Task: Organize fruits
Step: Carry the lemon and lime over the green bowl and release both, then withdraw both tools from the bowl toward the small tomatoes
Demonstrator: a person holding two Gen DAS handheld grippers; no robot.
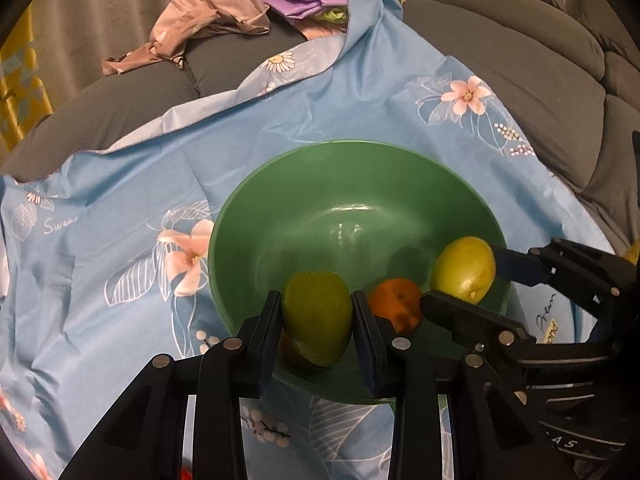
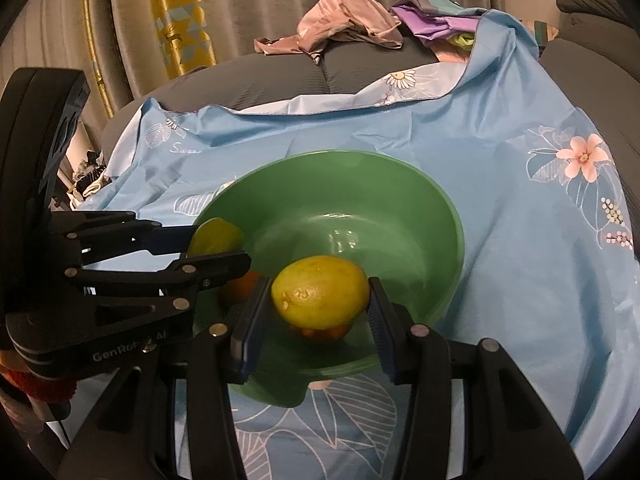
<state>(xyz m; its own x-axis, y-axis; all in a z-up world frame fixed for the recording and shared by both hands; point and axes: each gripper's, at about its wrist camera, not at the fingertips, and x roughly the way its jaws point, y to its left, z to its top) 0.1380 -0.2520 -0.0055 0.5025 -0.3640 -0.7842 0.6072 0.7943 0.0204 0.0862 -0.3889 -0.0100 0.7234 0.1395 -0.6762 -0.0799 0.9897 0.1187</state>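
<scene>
Both hand-held grippers reach over the near rim of a green bowl [image 1: 256,204], each pinching a fruit. From the left wrist view, the left hand-held gripper [image 1: 316,312] has its two pads pressed against the sides of a green, mango-like fruit [image 1: 316,316] held over the near part of the bowl; something reddish shows just beneath it, too hidden to name. In the same view the right hand-held gripper [image 1: 464,280] comes in from the right side, its fingers clamped on a yellow-green fruit [image 1: 464,270] above the bowl's right rim, and a small orange [image 1: 396,306] lies inside the bowl between the two held fruits. From the right wrist view, that yellow-green fruit [image 2: 320,292] sits crosswise between the blue-faced pads, touching both, with an orange fruit partly hidden directly under it. The left hand-held gripper [image 2: 218,246] enters from the left there, closed around its greenish fruit [image 2: 216,236] at the bowl's left rim. The bowl rests on a light blue floral sheet [image 1: 120,168] spread over a grey sofa [image 1: 520,52]. At the far end of the sofa lies a heap of crumpled clothes [image 2: 352,20] in pink, purple and green.
</scene>
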